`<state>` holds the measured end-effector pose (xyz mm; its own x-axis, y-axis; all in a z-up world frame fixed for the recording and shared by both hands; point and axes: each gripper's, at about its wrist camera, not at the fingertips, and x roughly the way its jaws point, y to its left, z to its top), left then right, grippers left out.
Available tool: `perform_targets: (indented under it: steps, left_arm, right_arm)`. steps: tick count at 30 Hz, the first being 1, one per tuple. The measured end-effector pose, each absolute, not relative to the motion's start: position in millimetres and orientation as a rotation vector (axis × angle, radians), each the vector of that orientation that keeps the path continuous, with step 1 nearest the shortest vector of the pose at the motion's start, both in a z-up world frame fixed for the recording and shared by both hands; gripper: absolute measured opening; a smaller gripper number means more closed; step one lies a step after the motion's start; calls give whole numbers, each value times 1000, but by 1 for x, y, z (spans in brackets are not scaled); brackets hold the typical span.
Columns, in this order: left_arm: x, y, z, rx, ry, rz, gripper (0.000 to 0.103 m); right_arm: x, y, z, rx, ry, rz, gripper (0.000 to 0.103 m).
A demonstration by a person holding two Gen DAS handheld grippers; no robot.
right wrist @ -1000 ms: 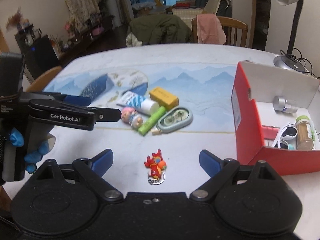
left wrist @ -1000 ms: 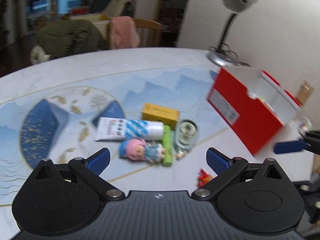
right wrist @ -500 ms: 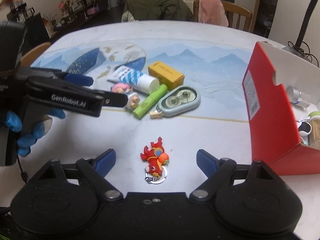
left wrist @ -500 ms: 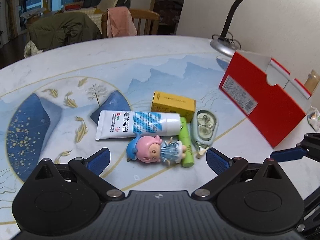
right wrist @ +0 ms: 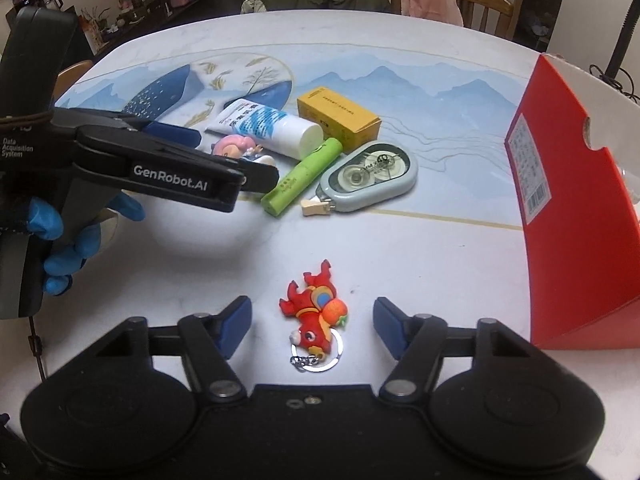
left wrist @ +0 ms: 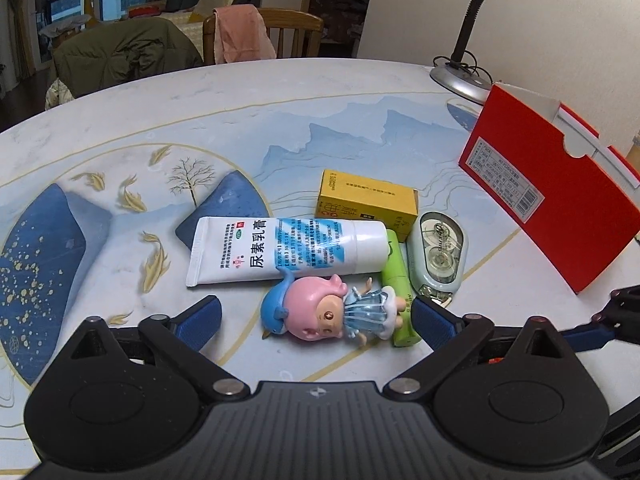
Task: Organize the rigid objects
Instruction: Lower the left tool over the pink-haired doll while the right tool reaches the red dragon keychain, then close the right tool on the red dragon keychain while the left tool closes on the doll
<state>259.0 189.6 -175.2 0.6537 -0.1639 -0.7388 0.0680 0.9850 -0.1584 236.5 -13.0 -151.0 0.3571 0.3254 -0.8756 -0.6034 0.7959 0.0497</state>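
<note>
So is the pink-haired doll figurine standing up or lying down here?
Lying down. The pink-haired doll figurine rests on its side on the table, head left, feet against the green tube.

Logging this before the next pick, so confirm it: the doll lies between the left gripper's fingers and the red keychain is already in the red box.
Wrong on the keychain. The right wrist view shows the keychain on the table, between the right gripper's open fingers, outside the box. The doll does lie between the left gripper's fingers.
</note>
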Motion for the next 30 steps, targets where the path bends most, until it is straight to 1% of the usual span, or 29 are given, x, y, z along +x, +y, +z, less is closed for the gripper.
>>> perform_targets:
  steps: [1, 3, 4, 6, 8, 9, 10, 13, 21, 30]
  left_arm:
    - [259, 189, -175, -120, 849, -134, 94]
    - [259, 188, -176, -115, 848, -138, 90]
    - [259, 187, -177, -108, 849, -141, 89]
    - [259, 185, -177, -90, 840, -153, 83]
    - [259, 183, -176, -88, 837, -158, 80]
    - [259, 183, -176, -91, 837, -160, 78]
    - [259, 182, -175, -87, 836, -158, 78]
    - [259, 180, -175, -80, 836, -154, 78]
    - [253, 182, -173, -94, 847, -129, 78]
    - [232, 190, -154, -158, 837, -101, 78]
  right_arm:
    - [237, -12, -152, -305, 1051, 614, 58]
    - [237, -10, -154, -312, 1050, 614, 55]
    - [237, -9, -155, -316, 1050, 614, 51]
    - [237, -8, -157, -327, 1049, 611, 50]
    - [237, -7, -158, -331, 1051, 615, 46]
    - [236, -6, -158, -339, 1050, 613, 46]
    - [236, -6, -159, -341, 1047, 613, 45]
    - [237, -8, -158, -329, 1046, 610, 38]
    - [233, -13, -153, -312, 1025, 620, 37]
    - [225, -28, -127, -255, 996, 632, 37]
